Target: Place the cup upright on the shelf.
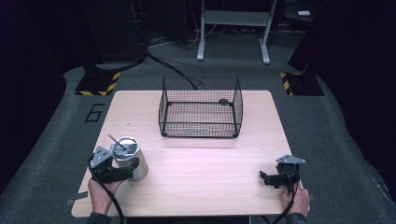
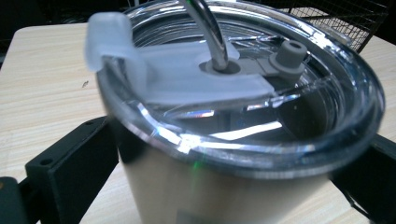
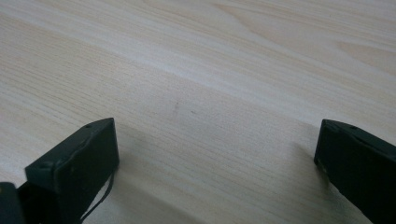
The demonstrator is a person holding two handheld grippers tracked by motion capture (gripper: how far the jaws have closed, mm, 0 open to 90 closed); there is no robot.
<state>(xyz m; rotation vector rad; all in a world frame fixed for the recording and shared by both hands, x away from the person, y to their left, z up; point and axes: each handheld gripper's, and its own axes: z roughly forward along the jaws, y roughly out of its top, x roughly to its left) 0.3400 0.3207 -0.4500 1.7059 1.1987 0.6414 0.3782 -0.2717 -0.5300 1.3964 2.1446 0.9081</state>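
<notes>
My left hand-held gripper (image 1: 122, 170) clamps the tumbler (image 1: 132, 158), well left of the basket (image 1: 201, 108). My right hand-held gripper (image 1: 273, 179) rests wide open, empty, on the tabletop (image 1: 210, 172).

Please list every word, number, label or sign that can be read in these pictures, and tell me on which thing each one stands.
"6": a dark figure marked on the grey floor, left of the table.
No words or numbers on the black-and-yellow striped floor plates; the stripes are only a pattern.
A small pale patch low on the tumbler, in the left gripper view, is too blurred to read.
No text on the wire basket.
</notes>
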